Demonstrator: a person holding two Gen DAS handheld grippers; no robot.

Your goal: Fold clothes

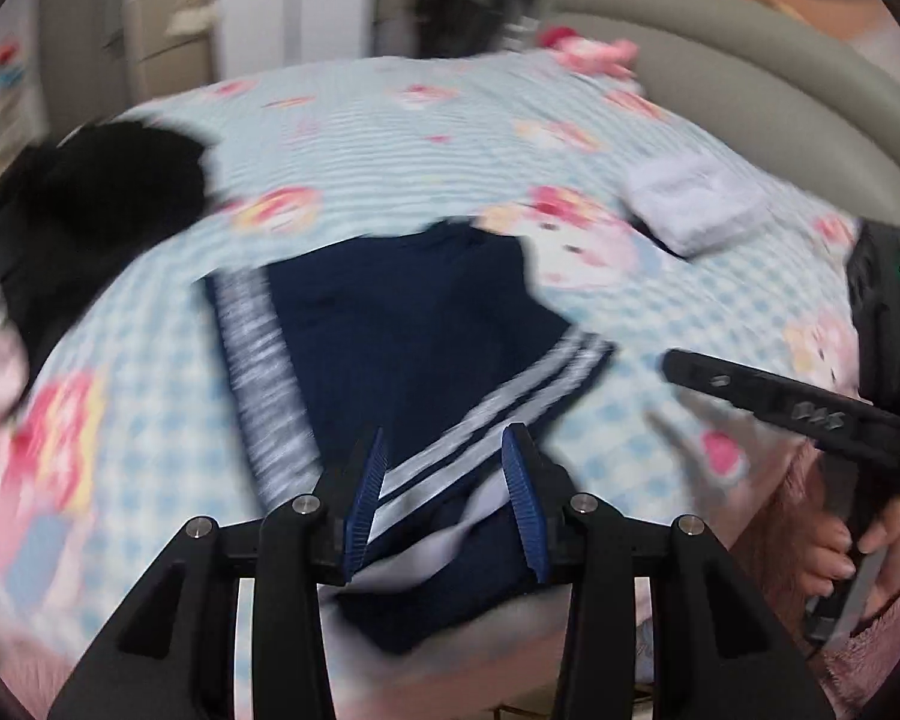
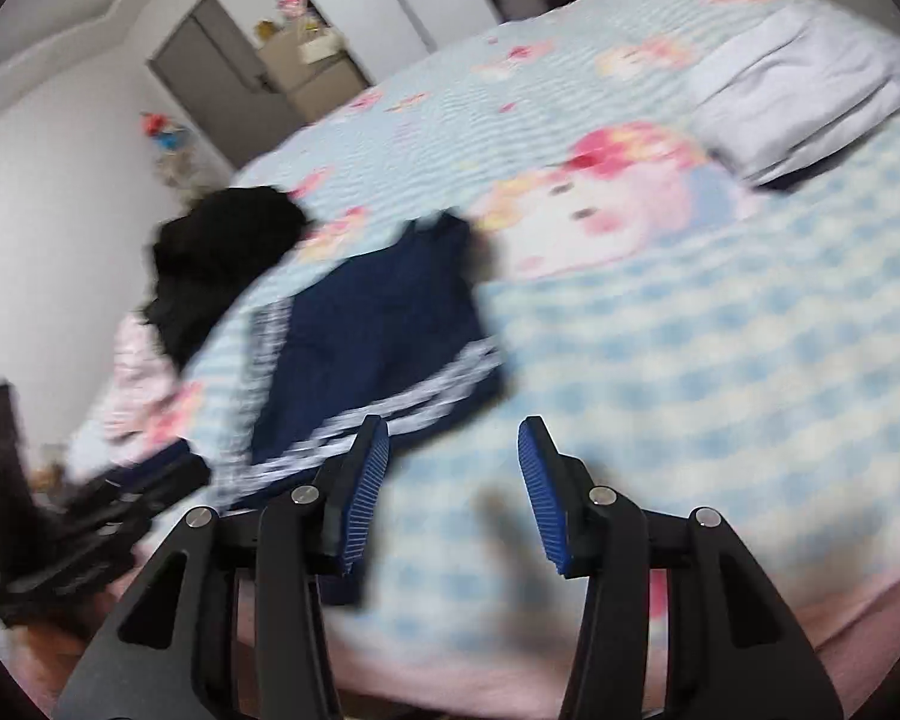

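A navy garment with white side stripes (image 1: 402, 324) lies partly folded on the bed, also visible in the right wrist view (image 2: 372, 324). My left gripper (image 1: 447, 480) hovers over its near end. The blue pads stand apart, with striped cloth showing between them, and they are not pressing on it. My right gripper (image 2: 453, 468) is open over bare sheet just right of the garment. One of its black fingers (image 1: 750, 390) reaches in from the right in the left wrist view, and a person's hand (image 1: 858, 546) holds the handle.
The bed has a light blue checked sheet with cartoon prints (image 2: 690, 360). A black garment (image 1: 90, 210) is heaped at the left edge. A folded pale lilac cloth (image 1: 696, 204) sits at the far right. A grey padded headboard (image 1: 750, 60) curves behind.
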